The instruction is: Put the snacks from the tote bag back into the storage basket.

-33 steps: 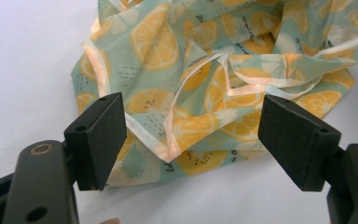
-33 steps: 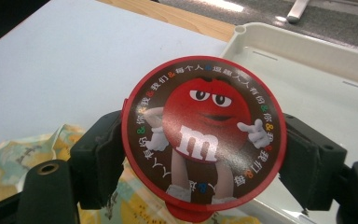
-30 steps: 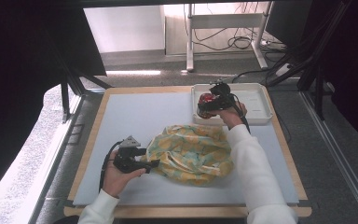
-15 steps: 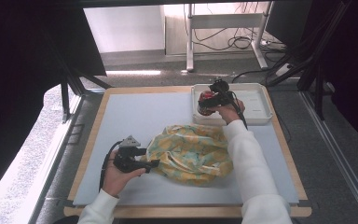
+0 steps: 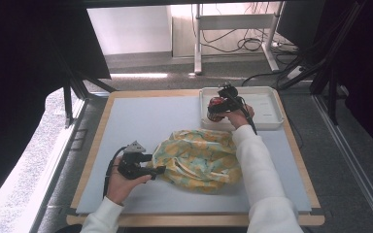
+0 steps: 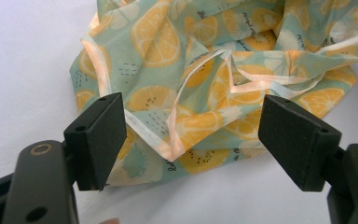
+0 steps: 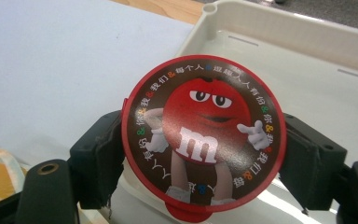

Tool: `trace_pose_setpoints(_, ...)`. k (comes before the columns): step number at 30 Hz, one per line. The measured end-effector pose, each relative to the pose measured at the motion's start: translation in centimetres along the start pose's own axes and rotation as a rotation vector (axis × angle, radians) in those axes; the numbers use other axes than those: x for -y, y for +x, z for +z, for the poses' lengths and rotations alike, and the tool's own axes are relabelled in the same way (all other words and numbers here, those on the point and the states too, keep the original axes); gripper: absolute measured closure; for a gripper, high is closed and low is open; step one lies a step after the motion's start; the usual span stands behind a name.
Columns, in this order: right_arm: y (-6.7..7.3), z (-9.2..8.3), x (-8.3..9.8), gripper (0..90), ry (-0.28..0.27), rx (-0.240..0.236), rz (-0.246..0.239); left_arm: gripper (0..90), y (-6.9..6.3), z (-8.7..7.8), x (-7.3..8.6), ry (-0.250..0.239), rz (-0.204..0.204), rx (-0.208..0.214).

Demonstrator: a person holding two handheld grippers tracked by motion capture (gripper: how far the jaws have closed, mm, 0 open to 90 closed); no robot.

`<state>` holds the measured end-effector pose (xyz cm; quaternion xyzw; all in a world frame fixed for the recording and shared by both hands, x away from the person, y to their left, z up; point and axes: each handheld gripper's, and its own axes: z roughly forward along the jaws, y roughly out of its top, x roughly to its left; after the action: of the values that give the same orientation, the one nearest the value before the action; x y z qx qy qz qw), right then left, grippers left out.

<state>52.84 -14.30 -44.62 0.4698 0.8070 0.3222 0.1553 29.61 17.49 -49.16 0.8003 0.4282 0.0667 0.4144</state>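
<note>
Right gripper view: my right gripper [image 7: 204,158] clamps a red-lidded candy tub [image 7: 204,135] between its jaws, over the white tray [image 7: 317,60]; my left gripper [image 6: 191,135] gapes wide at the lemon-print cloth [image 6: 223,70] at twelve o'clock.

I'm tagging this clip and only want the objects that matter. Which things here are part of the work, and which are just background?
In use:
- candy tub, gripped by the right gripper
- white tray
- lemon-print bag, in front of the open left gripper

Background:
- cables on the floor
- table legs beyond

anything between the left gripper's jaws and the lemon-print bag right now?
Nothing separates them. In the left gripper view the open left gripper has the lemon-print bag edge and its pale trim already lying between the jaws, unclamped, on the bare white mat.
</note>
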Motion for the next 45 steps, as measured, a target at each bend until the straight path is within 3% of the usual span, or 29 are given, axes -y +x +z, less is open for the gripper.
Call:
trace_pose_setpoints(30,0.1,2.5,1.3,22.8,0.051,0.009,-0.02,23.1,0.0,0.4,0.1,0.019,0.0,0.004)
trace_pose_setpoints(36,0.2,2.5,1.5,19.4,0.04,0.001,-0.024,23.1,0.0,0.6,0.1,0.023,0.005,0.004)
trace_pose_setpoints(45,0.5,1.5,1.5,9.9,-0.023,0.0,0.014,23.0,0.1,0.6,0.2,0.024,0.002,0.001)
